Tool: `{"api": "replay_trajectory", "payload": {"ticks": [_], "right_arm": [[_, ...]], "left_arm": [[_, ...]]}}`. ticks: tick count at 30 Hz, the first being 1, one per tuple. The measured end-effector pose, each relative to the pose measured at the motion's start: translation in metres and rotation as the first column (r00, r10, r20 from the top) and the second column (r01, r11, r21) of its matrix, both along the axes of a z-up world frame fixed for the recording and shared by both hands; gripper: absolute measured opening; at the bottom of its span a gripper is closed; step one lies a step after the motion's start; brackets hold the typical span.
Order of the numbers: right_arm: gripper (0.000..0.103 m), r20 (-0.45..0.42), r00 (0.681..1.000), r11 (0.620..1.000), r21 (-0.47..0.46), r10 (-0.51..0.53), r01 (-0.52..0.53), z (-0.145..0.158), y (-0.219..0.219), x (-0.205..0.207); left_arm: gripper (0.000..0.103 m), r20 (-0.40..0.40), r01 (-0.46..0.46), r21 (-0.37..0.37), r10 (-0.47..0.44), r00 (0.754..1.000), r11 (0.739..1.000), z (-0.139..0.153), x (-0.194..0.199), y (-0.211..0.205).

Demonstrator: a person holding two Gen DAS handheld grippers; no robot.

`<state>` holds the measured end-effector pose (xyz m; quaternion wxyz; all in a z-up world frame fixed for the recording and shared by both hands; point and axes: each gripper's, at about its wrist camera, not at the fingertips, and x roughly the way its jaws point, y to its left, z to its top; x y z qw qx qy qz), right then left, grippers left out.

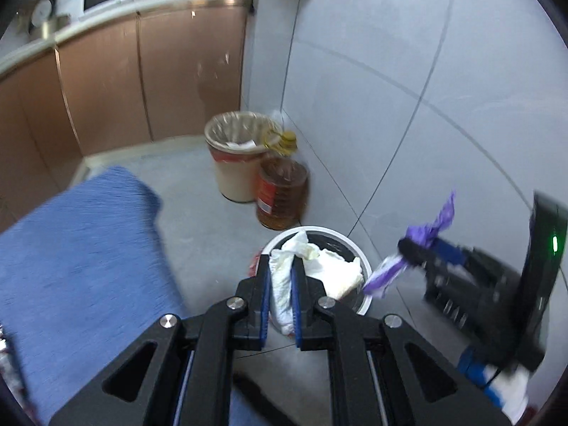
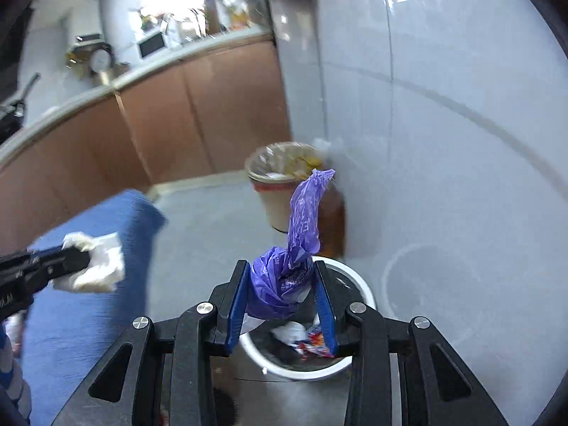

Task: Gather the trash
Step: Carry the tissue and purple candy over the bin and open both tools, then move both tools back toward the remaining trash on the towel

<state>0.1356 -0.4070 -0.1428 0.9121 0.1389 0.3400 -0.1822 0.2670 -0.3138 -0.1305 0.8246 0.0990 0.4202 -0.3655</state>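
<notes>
My left gripper [image 1: 281,266] is shut on a crumpled white paper towel [image 1: 280,284], held above a white-rimmed trash bin [image 1: 367,303] with a dark liner on the floor. In the right wrist view that gripper [image 2: 83,257] shows at the left with the towel [image 2: 96,266]. My right gripper [image 2: 282,273] is shut on a crumpled purple plastic wrapper [image 2: 301,220], just over the same bin [image 2: 367,293], which holds a white scrap and a colourful wrapper [image 2: 316,344]. The right gripper [image 1: 408,248] with the purple wrapper [image 1: 381,277] shows at the right of the left wrist view.
A second, beige bin [image 1: 234,163] lined with a bag stands by the grey tiled wall [image 1: 390,88], with a large bottle of amber oil [image 1: 282,191] beside it. A blue cloth-covered surface [image 1: 78,266] fills the left. Brown cabinets [image 1: 142,81] run behind under a countertop.
</notes>
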Motion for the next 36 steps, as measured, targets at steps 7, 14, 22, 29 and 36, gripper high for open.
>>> {"api": "replay_trajectory", "payload": {"ticks": [7,14,22,29,36], "right_arm": [[0.035,-0.089,0.994,0.998,-0.019,-0.057,0.055,-0.055,-0.028,0.030],[0.056,-0.139,0.986,0.996,-0.041,-0.088,0.083,-0.084,-0.045,0.039],[0.061,-0.105,0.989,0.994,-0.006,-0.108,0.108,-0.069,-0.041,0.020],[0.068,0.011,0.997,0.996,-0.049,-0.077,0.077,-0.008,-0.012,0.005],[0.077,0.095,0.995,0.993,-0.112,-0.032,0.042,0.047,0.028,-0.018]], "left_arm": [[0.013,-0.133,-0.009,0.012,0.010,0.991,1.000,-0.054,0.045,-0.064],[0.034,-0.199,-0.025,0.015,0.027,0.980,1.000,-0.081,0.056,-0.083],[0.040,-0.112,-0.058,-0.027,0.054,0.992,0.998,-0.044,0.042,-0.054],[0.054,0.063,-0.145,-0.066,0.149,0.987,0.987,0.018,0.013,-0.007],[0.058,0.238,-0.244,-0.102,0.262,0.935,0.964,0.072,-0.026,0.054]]}}
